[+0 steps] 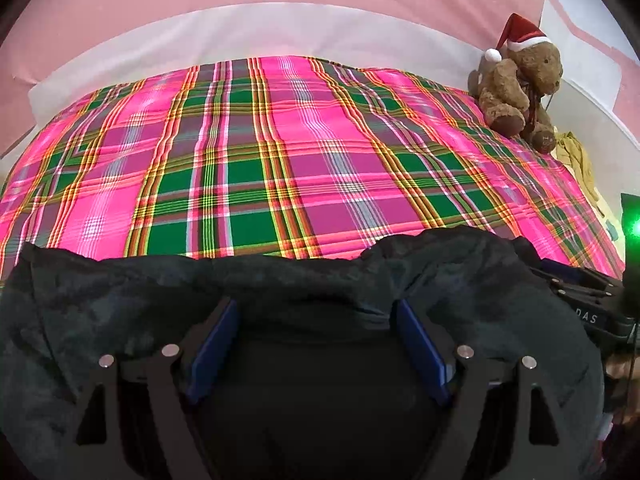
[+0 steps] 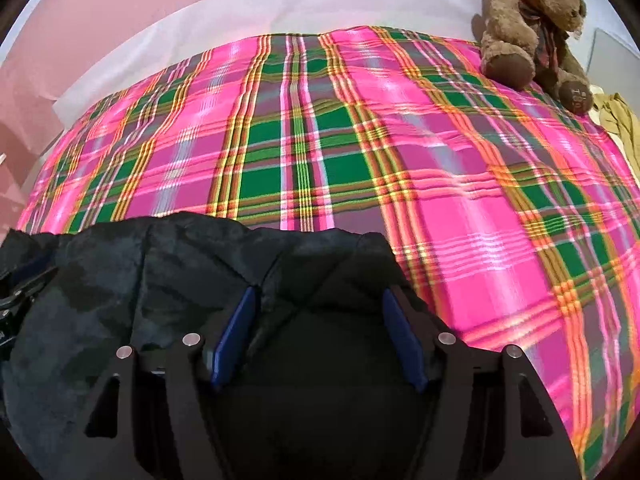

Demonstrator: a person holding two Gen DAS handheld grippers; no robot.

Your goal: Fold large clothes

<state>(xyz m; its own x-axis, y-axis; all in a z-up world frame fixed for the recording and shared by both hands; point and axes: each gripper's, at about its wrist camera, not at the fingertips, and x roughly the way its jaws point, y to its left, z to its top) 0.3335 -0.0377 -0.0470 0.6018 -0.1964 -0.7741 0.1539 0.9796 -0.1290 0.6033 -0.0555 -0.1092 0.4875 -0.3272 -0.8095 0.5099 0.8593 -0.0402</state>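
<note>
Left wrist: left gripper (image 1: 316, 344) stands wide over the dark garment (image 1: 120, 304), cloth bunched between the pads but not visibly pinched. Garment lies at the plaid bedspread's (image 1: 280, 152) near edge, likely set there for folding. Right gripper's (image 1: 588, 284) body shows beside the garment's right end.

Right wrist: right gripper (image 2: 318, 336) equally wide over the garment's right end. Teddy bear (image 2: 536, 24) sits at the bedspread's far right corner, seen larger here; its red hat shows whole only in the left view.

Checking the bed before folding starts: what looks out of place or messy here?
A yellowish crumpled cloth lies bunched at the bed's right edge beside the teddy bear, off the plaid sheet. The dark garment is rumpled along the near edge. Nothing looks damaged.
</note>
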